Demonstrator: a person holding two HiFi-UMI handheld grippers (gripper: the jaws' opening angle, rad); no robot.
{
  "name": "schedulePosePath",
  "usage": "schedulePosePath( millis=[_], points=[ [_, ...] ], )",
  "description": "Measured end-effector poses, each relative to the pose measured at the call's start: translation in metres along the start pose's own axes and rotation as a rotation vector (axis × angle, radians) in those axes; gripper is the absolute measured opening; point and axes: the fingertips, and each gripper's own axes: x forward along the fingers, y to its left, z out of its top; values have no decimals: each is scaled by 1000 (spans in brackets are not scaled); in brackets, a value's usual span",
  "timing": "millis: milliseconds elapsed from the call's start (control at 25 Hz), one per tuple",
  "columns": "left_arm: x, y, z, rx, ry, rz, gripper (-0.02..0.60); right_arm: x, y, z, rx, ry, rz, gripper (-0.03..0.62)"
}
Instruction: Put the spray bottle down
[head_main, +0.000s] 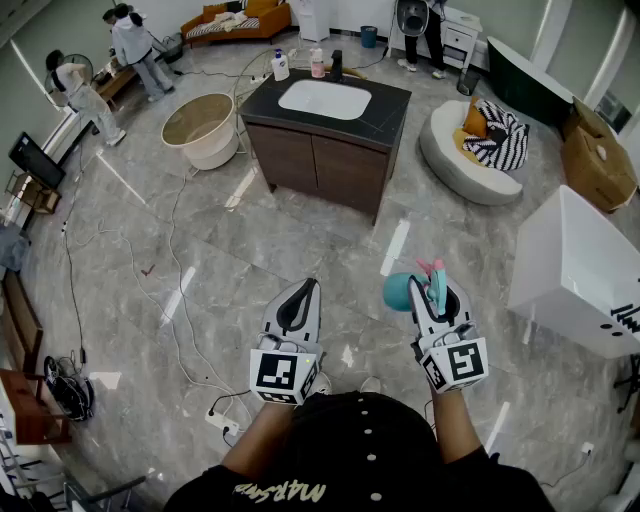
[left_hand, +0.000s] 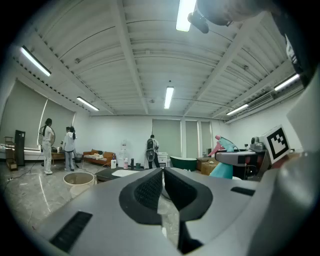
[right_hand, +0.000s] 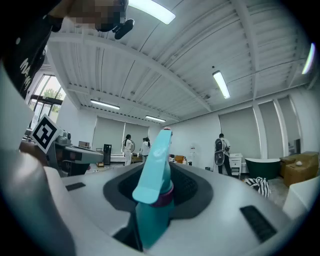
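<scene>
Holding the spray bottle (right_hand: 152, 200) in the right gripper (head_main: 432, 288), jaws part-closed on the neck just under the trigger head, squeezed from both sides. Bottle upright, body hanging below the jaws, head above. Mid-air over bare floor (head_main: 330, 250), in front of the body, not resting on anything yet. Nothing in the left gripper (head_main: 300, 292), jaws together, alongside and apart from the bottle.

Handling, as a guess:
- Hard plastic and light; possibly part-filled, so bottom-heavy and sloshy.
- Smooth teal body, so likely slippery if grabbed lower. Better to hold at the neck, where the head's shoulder stops any slide.
- Avoid squeezing the trigger.
- Needs setting down flat on its base, else tips over.

Around:
- Dark sink cabinet (head_main: 325, 140) straight ahead, well apart, with small bottles (head_main: 281, 66) at the back edge of its top. Looks like the nearest flat spot at a usable height.
- Round beige tub (head_main: 200, 128) to its left, round white seat (head_main: 470, 160) with a striped cushion to its right, big white box (head_main: 575, 270) near on the right.
- Nothing between here and the cabinet except cables (head_main: 180, 300) trailing over the floor on the left and a power strip (head_main: 222, 420) near the feet. Worth watching for tripping.
- People (head_main: 130, 45) far off by the wall, out of the way.
</scene>
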Motion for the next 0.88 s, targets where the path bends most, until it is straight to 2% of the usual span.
schedulePosePath(
  millis=[480,880],
  points=[
    [0,8,-2,-10,-4,7,21,6,7,-1,-6,-1,13,118],
    [-12,41,-8,-10,-5,-23,21,16,31,-7,8,4,-45,118]
  ],
)
